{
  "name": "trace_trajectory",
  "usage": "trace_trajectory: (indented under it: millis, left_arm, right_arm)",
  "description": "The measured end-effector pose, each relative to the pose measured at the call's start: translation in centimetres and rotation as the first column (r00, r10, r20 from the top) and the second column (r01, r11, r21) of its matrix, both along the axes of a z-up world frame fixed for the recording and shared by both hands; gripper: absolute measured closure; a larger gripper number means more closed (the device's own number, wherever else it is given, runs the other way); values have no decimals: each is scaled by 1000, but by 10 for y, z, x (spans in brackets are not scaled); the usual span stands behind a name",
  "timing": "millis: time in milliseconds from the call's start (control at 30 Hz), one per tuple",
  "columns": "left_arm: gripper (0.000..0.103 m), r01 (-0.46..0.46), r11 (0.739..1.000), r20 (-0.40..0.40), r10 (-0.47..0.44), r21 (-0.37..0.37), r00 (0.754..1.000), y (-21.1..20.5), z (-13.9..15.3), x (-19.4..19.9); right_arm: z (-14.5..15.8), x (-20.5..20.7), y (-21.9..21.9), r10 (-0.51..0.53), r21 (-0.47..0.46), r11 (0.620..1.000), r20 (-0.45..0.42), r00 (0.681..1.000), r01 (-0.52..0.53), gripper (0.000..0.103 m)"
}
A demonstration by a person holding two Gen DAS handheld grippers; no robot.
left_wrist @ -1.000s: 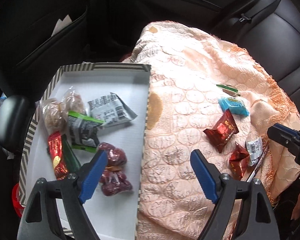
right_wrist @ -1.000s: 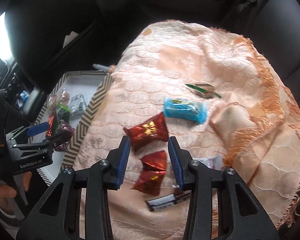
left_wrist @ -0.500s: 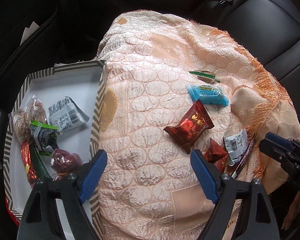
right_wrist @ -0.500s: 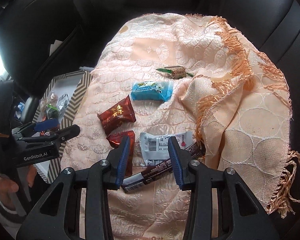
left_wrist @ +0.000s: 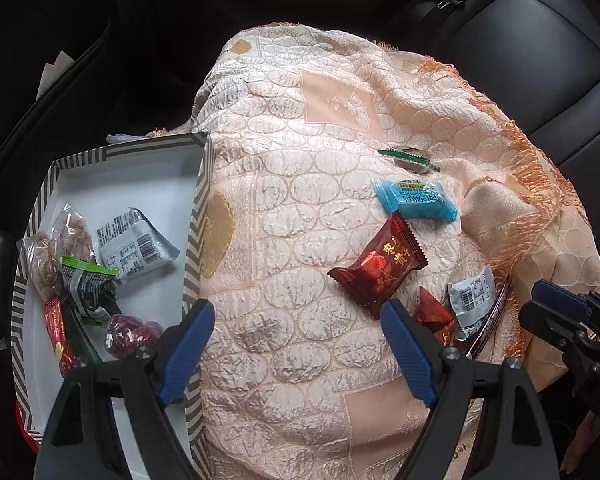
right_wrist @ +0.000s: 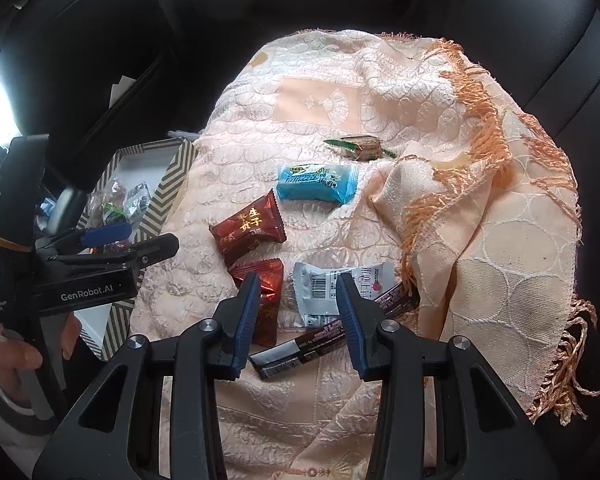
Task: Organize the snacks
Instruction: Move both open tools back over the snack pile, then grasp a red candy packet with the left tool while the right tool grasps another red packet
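Loose snacks lie on a peach cloth (left_wrist: 300, 240): a green-ended candy (right_wrist: 358, 147), a blue packet (right_wrist: 318, 182), a dark red packet (right_wrist: 249, 229), a second red packet (right_wrist: 266, 286), a white packet (right_wrist: 332, 286) and a dark bar (right_wrist: 332, 334). A striped box (left_wrist: 198, 216) at the left holds several snacks. My left gripper (left_wrist: 298, 350) is open and empty over the cloth beside the box. My right gripper (right_wrist: 298, 314) is open, its fingers on either side of the white packet and just above it.
Black car seats surround the cloth. A fringed fold of cloth (right_wrist: 480, 152) rises right of the snacks. The left gripper (right_wrist: 112, 248) shows in the right wrist view over the box; the right gripper (left_wrist: 556, 320) shows at the left wrist view's right edge.
My left gripper has swung right, from over the box to over the cloth. My right gripper has moved right, from over the red packets to over the white packet.
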State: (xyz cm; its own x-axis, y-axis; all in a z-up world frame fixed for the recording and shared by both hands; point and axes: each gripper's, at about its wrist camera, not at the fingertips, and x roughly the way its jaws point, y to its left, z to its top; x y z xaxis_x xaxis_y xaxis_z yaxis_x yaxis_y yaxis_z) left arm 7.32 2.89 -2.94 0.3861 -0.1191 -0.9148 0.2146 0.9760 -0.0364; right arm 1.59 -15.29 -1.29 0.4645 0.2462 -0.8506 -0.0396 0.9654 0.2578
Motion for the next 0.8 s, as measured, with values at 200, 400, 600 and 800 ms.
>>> trace_trajectory:
  millis: [200, 400, 600, 800]
  left_arm:
    - [16, 10, 1000, -29, -10, -12, 1000, 1, -10, 9]
    - [16, 76, 997, -40, -77, -32, 996, -9, -13, 13]
    - [16, 155, 988, -57, -156, -14, 986, -28, -20, 21]
    - [16, 222, 975, -76, -221, 2, 972, -52, -33, 33]
  right_arm:
    - [-6, 2, 5, 8, 5, 1000, -14, 1000, -8, 64]
    - [-9, 3, 4, -2, 28, 1000, -20, 1000, 3, 62]
    - [-12, 4, 6, -2, 34, 999, -24, 1000, 3, 46]
    - [-19, 1, 11, 22, 21, 1000, -47, 999, -22, 46]
